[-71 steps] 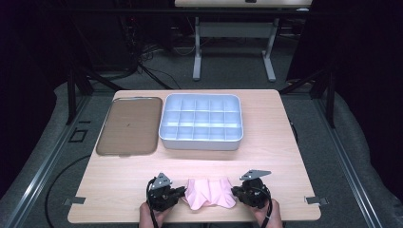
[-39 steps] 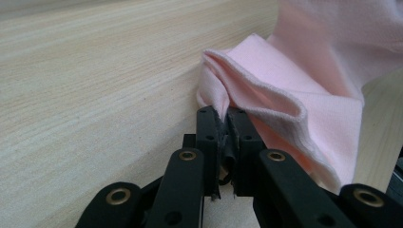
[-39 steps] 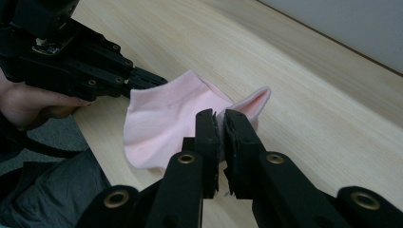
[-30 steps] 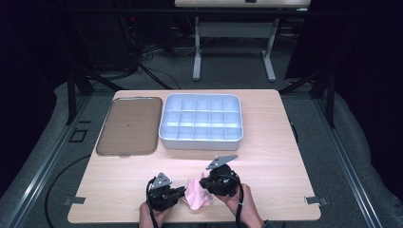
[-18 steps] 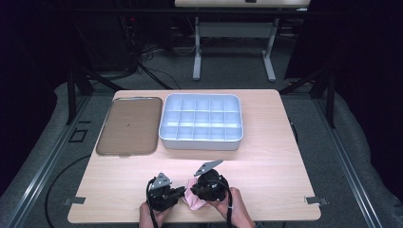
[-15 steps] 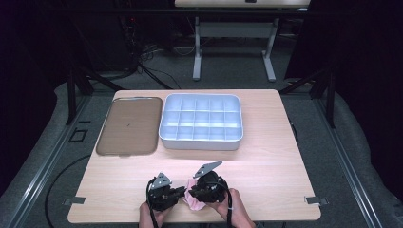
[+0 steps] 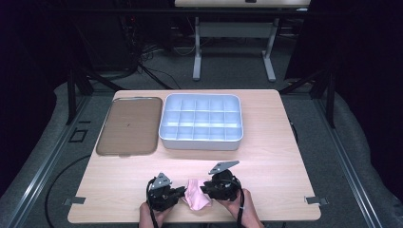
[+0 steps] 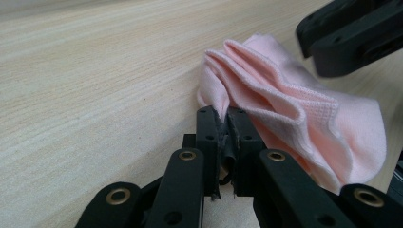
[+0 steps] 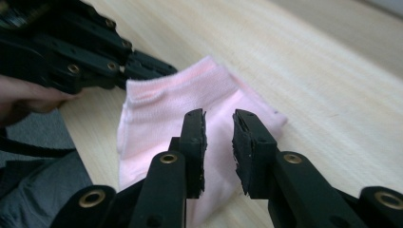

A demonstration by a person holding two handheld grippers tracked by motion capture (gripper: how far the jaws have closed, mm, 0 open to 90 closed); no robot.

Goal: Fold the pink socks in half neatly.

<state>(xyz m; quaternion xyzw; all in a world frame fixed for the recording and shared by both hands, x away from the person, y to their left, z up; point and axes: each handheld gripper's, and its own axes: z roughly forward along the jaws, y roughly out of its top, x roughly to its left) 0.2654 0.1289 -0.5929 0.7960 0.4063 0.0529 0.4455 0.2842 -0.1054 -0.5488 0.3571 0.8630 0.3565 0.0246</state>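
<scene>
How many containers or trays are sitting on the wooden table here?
2: a flat brown rectangular tray at the far left, and a white plastic divided organiser box beside it at the far centre. Nothing appears hidden.

A white plastic tray divided into small square compartments (image 7: 201,122) sits on the light wooden tabletop (image 7: 266,161), just beside a flat brown rectangular tray (image 7: 126,126).

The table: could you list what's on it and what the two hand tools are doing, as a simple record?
Surface: wooden table
Far side, left: brown tray
Far side, middle: white divided box, its compartments look empty
Near edge: pink sock, folded over
Left gripper: jaws shut on the sock's cuff
Right gripper: jaws slightly apart above the sock, gripping nothing
</scene>
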